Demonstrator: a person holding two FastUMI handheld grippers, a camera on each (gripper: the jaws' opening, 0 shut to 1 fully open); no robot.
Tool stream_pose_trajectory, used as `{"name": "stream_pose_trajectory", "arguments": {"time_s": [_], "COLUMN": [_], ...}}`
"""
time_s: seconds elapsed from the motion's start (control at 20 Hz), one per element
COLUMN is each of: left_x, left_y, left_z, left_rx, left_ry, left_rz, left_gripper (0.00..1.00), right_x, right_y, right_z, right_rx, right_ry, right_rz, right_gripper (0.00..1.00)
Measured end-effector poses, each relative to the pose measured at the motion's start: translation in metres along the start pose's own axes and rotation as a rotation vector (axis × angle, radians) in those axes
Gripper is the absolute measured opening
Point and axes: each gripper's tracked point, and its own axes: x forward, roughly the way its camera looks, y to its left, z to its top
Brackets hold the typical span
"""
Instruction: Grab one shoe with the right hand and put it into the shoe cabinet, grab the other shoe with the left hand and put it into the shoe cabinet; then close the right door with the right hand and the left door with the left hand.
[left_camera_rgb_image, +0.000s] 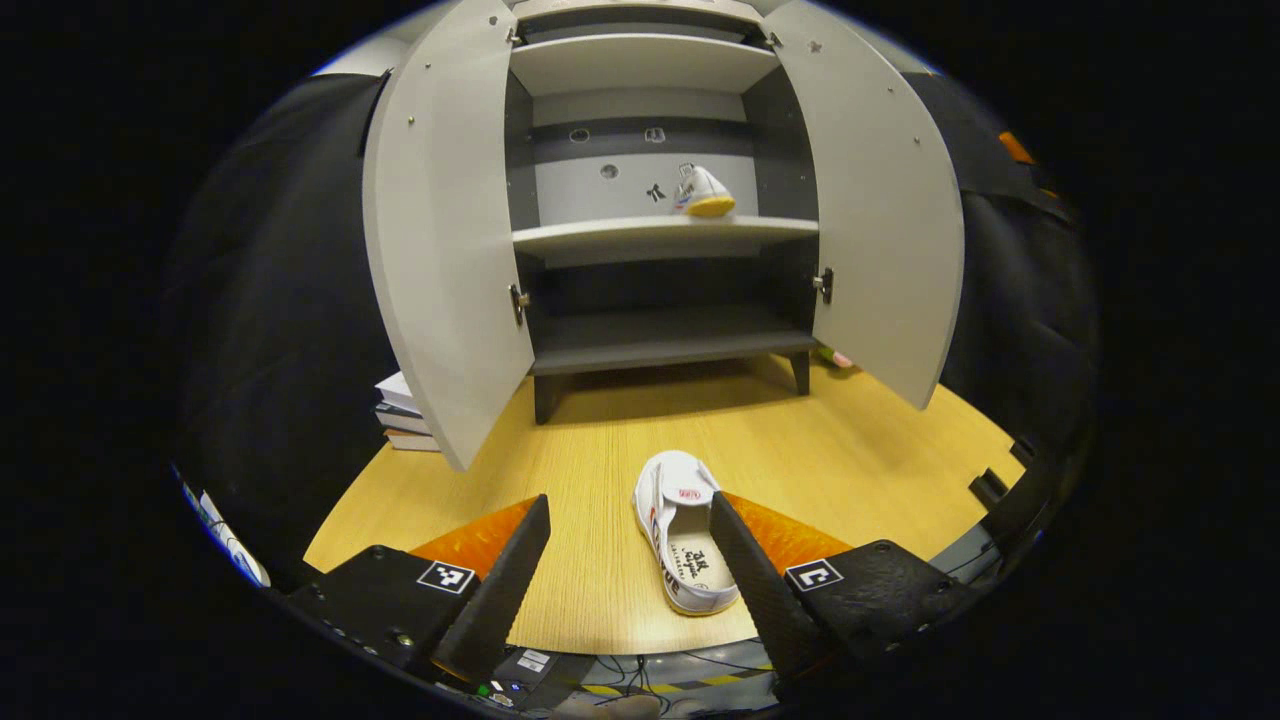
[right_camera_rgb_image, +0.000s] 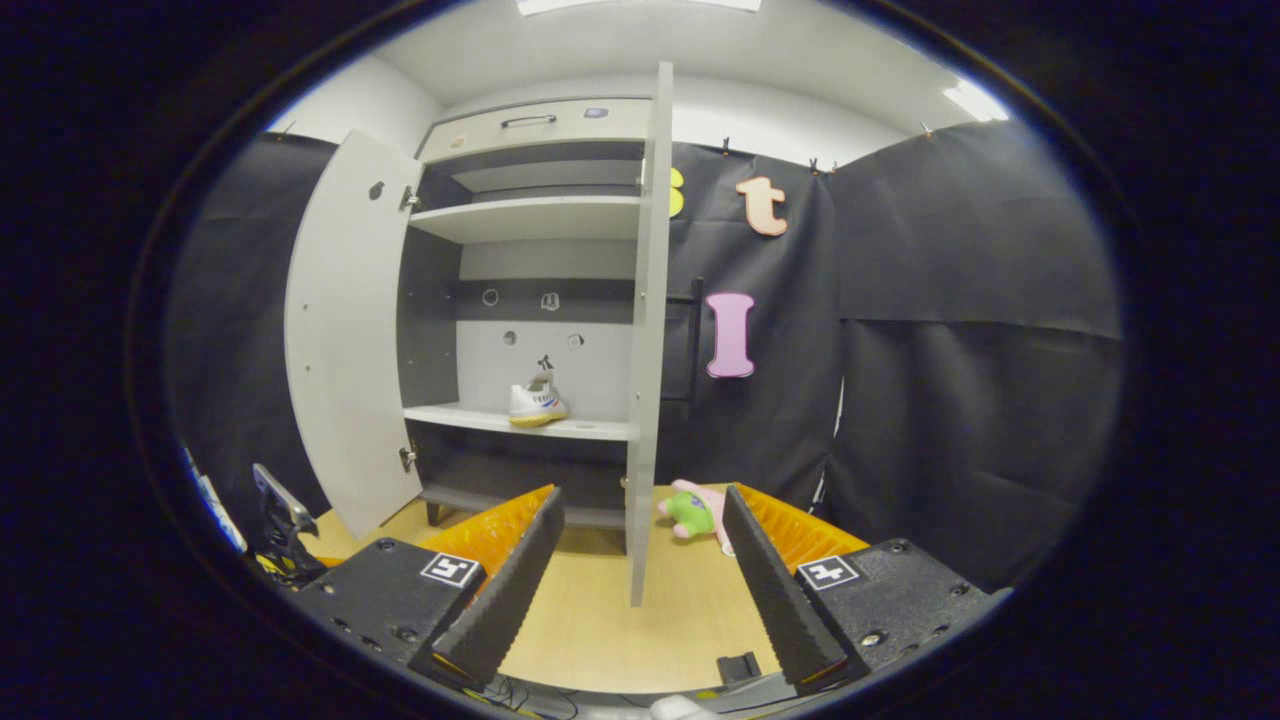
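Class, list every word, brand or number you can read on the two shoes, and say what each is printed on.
Shoe on the table: insole print, too blurred to read.
Its red tongue patch and side lettering: too small.
Shoe on the shelf: side mark too small.
Nothing can be quoted.

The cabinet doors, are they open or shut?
Open. Both the left door and right door swing wide, so you can see the shelves and one shoe inside.

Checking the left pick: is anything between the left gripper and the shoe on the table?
Nothing visible. The left gripper is open, and the shoe on the table lies on bare wood just ahead, close against one finger.
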Motion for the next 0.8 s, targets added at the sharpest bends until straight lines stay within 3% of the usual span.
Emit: {"name": "stream_pose_trajectory", "arguments": {"time_s": [0.25, 0.55, 0.8], "left_x": [0.051, 0.109, 0.145], "left_y": [-0.006, -0.008, -0.01], "left_z": [-0.041, -0.052, -0.044], "left_rx": [0.018, 0.059, 0.085], "left_ry": [0.095, 0.147, 0.144], "left_rz": [-0.023, -0.052, -0.049], "left_gripper": [0.97, 0.95, 0.82], "right_x": [0.004, 0.013, 0.02], "right_y": [-0.004, -0.005, -0.006], "right_z": [-0.018, -0.026, -0.028], "right_rx": [0.011, 0.01, 0.009], "right_ry": [0.061, 0.101, 0.117], "right_rz": [-0.006, -0.021, -0.029], "right_gripper": [1.0, 1.0, 1.0]}}
